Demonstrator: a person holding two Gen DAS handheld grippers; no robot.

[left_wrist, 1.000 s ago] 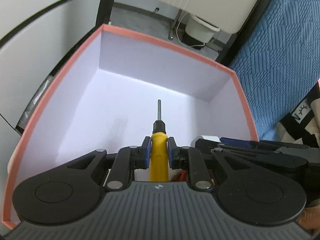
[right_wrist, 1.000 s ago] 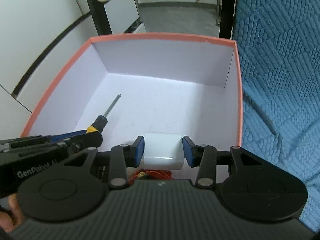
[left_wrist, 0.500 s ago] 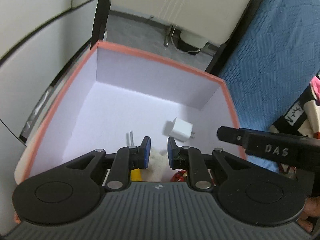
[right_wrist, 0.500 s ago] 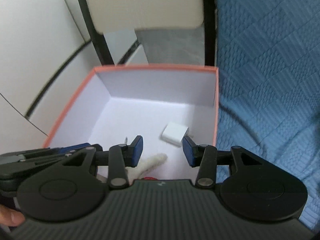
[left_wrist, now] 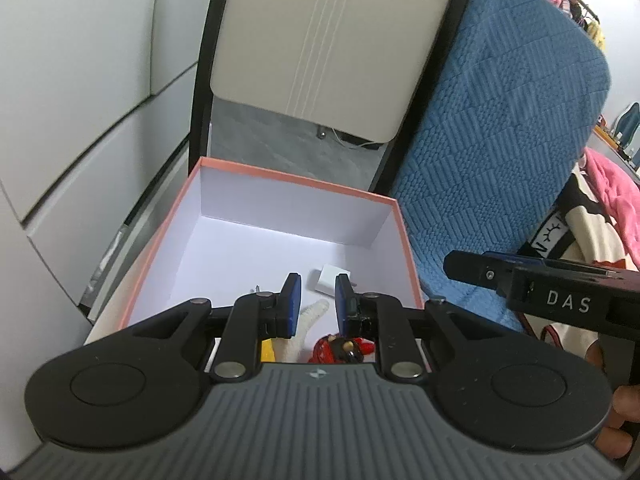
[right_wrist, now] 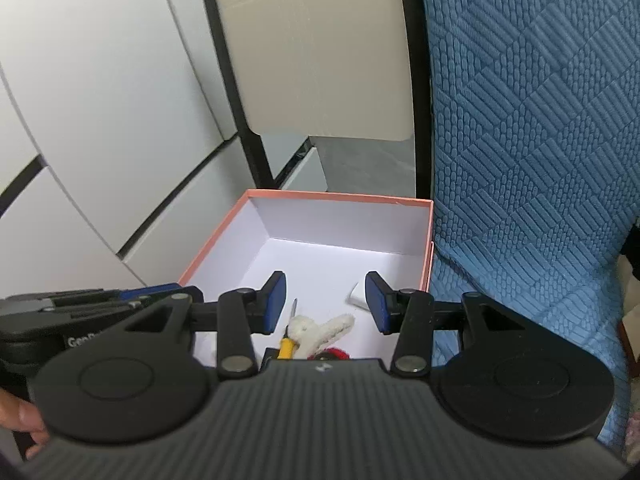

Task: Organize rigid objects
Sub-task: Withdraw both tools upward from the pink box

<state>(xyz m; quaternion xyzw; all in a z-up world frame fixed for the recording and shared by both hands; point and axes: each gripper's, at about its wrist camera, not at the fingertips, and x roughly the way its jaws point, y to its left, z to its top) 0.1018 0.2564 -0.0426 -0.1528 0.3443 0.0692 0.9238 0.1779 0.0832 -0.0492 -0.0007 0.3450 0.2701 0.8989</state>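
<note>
Open box [left_wrist: 276, 184] sits on floor, landmark. Inside box: charger plug [left_wrist: 326, 282] toward right wall, lying flat. Screwdriver [right_wrist: 289, 338] left of plug, shaft pointing to box's far wall. Plush toy [right_wrist: 320, 330] at near end of box, touching or overlapping screwdriver handle, hard to tell. Small figurine [left_wrist: 342, 348] by near wall, right of plush. Quilted cover [right_wrist: 532, 152] directly right of box, against its wall. Chair back [left_wrist: 320, 44] behind box. Cabinet fronts [right_wrist: 92, 92] left of box.
</note>
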